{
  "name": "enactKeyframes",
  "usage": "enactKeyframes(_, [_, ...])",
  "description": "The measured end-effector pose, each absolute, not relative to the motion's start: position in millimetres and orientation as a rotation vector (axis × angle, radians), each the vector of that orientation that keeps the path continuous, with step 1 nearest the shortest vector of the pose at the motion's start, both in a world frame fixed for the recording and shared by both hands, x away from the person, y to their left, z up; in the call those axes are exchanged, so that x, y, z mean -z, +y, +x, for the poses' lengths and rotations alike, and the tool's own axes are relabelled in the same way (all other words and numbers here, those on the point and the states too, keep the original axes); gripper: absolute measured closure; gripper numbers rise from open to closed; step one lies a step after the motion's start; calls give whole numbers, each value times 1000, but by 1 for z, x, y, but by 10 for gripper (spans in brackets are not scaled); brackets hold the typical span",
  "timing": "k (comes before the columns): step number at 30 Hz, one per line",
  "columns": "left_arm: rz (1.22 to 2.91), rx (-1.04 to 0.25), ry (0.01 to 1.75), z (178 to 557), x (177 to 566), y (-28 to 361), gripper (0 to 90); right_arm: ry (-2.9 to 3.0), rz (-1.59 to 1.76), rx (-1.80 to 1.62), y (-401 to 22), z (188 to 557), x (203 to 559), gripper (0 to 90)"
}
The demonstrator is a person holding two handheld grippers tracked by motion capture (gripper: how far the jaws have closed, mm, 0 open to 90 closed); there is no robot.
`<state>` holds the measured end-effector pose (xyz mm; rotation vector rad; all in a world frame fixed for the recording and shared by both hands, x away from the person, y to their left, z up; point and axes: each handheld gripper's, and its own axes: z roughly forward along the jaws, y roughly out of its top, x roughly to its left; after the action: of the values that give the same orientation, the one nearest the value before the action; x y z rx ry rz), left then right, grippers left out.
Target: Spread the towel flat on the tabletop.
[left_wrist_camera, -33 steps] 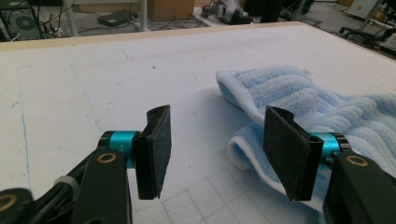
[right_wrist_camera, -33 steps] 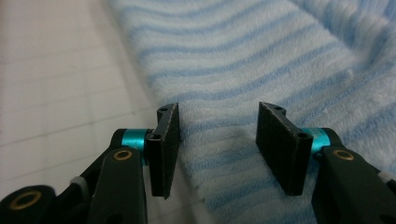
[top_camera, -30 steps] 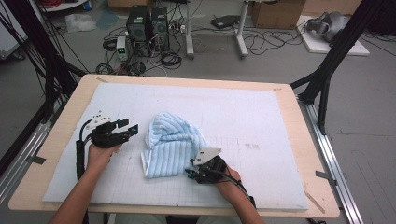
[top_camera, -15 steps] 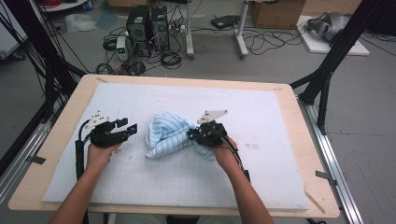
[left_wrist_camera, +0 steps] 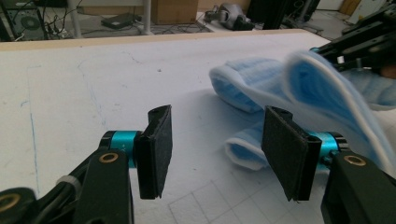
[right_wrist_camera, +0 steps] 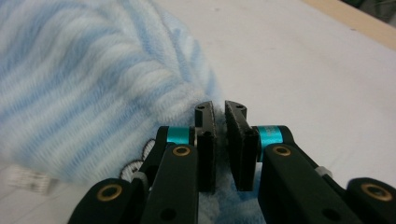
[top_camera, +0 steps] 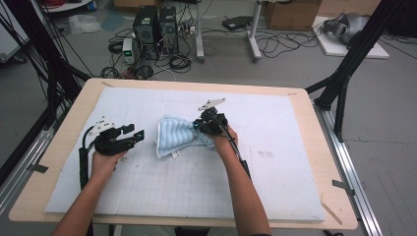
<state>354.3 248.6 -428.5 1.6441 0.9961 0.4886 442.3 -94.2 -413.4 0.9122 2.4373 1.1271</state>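
A: Where is the blue striped cloth [top_camera: 178, 135] lying right now?

B: It is sitting bunched up on the white mat [top_camera: 147, 196] that is covering the table [top_camera: 64, 142], a little toward nine o'clock of the mat's middle in the high view. One edge is being lifted at the cloth's three o'clock side.

A: Who is lifting it?

B: The right gripper [top_camera: 198, 126] is. Its fingers [right_wrist_camera: 205, 140] have just been closing, and in the right gripper view they are standing almost together with blue cloth pinched between them, so they are gripping the cloth's edge. The striped fabric is bulging out at ten o'clock of those fingers, and a small white label [right_wrist_camera: 28, 181] is showing at the lower left.

A: And the left gripper [top_camera: 138, 134]?

B: It is resting at nine o'clock of the cloth, near it but apart from it. Its fingers [left_wrist_camera: 156, 151] are standing open with bare mat between them in the left gripper view. The cloth [left_wrist_camera: 299, 88] is lying beyond them toward one o'clock, a raised fold hanging over the right finger without being clamped. The right gripper [left_wrist_camera: 359, 44] is showing at the far upper right, holding that raised fold.

A: What is behind the table?

B: Computer towers [top_camera: 157, 27] and loose cables [top_camera: 275, 44] are lying on the floor at twelve o'clock.
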Motion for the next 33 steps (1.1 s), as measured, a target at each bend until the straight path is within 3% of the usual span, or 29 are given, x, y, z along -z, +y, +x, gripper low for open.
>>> enactKeyframes(7, [1636, -488, 990, 354, 428, 249, 437, 2365, 992, -1045, -98, 453, 428, 809])
enactKeyframes(14, [1645, -482, 971, 353, 427, 247, 437, 2335, 1050, -1135, -112, 448, 414, 537])
enactKeyframes(23, [1673, -427, 886, 351, 428, 233, 441, 2313, 939, -1265, -138, 417, 392, 483])
enactKeyframes(33, [1766, -343, 802, 348, 432, 199, 436, 2234, 914, -1351, -173, 385, 381, 495])
